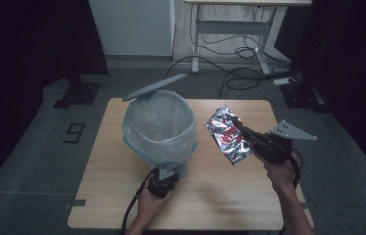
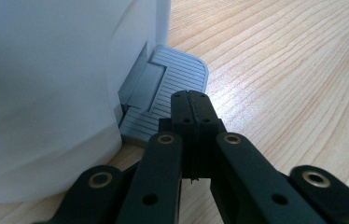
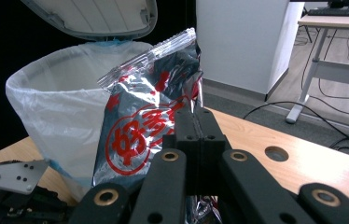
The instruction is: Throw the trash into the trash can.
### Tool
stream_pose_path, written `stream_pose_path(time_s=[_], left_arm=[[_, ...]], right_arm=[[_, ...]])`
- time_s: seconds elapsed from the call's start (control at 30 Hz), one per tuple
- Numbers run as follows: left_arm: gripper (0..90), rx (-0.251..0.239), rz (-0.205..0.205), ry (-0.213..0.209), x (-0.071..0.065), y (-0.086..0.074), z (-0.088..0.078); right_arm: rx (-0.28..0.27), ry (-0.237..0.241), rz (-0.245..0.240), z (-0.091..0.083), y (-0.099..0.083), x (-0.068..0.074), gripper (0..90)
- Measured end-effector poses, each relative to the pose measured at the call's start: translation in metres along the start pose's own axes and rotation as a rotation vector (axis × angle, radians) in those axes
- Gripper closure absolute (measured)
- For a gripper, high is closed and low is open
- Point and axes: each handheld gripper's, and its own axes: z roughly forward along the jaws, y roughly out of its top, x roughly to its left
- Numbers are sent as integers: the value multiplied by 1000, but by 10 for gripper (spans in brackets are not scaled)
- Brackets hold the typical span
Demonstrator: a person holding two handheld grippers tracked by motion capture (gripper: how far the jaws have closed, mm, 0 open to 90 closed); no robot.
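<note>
A pedal bin [image 1: 159, 128] lined with a pale bag stands at the middle of the wooden table [image 1: 117, 196], its grey lid [image 1: 154, 87] tipped up. My left gripper [image 1: 168, 172] is shut, and its tips [image 2: 191, 95] rest on the bin's ribbed grey pedal [image 2: 175, 77] beside the bin wall [image 2: 46, 93]. Right of the bin, above the table, my right gripper [image 1: 246, 133] is shut on a crinkled silver snack bag [image 1: 227, 134] with red print. In the right gripper view the bag [image 3: 144, 116] stands upright before the jaws [image 3: 196, 114], with the bin [image 3: 56, 107] and its lid [image 3: 98, 16] behind it.
The table has a round hole [image 3: 276, 153] near its far right corner. Beyond the table a white cabinet [image 1: 132, 27] and a desk frame [image 1: 230, 34] stand on the floor, with loose cables [image 1: 242, 68] among them. Black stand bases [image 1: 78, 93] flank the far corners.
</note>
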Motion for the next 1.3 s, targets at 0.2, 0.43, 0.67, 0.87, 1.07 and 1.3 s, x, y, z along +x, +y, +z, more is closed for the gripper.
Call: stream_pose_path(time_s=[0.2, 0.43, 0.67, 0.87, 1.07, 1.3], left_arm=[[900, -3, 0, -4, 0, 0, 0], [900, -3, -2, -4, 0, 0, 0], [900, -5, -3, -4, 0, -1, 0], [900, -4, -4, -4, 0, -1, 0], [900, -2, 1, -4, 1, 0, 0], [900, -4, -1, -4, 0, -1, 0]], right_arm=[[-8, 5, -6, 4, 6, 3, 897], [-5, 16, -1, 12, 11, 5, 897], [6, 20, -1, 21, 15, 7, 897], [10, 30, -16, 29, 24, 14, 897], [14, 39, -25, 36, 30, 20, 897], [19, 44, -29, 42, 33, 23, 897]])
